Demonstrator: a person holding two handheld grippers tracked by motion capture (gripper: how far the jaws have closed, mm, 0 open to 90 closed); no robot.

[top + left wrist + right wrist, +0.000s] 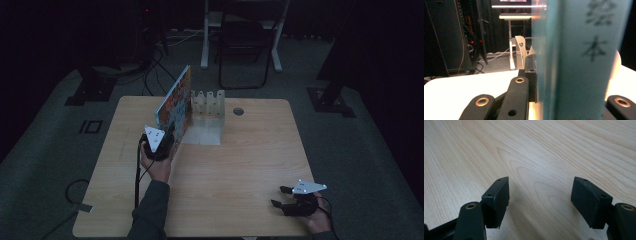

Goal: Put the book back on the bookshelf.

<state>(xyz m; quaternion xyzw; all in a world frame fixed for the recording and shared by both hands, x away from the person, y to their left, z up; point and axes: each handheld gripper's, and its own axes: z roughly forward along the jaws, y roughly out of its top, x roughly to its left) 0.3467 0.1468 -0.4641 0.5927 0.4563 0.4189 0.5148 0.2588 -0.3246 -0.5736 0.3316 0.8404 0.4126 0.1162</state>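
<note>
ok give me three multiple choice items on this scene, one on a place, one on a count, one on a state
1. Where is the white rack?
A. far side of the table, beside the book
B. near right corner
C. on the floor

2. How many grippers hold something?
A. none
B. one
C. two

3. How are the right gripper jaws?
A. clamped on the book
B. open over bare wood
C. shut tight

A, the rack stands by the book; B, the left gripper alone clamps the book; B, a gap with nothing between.
</note>
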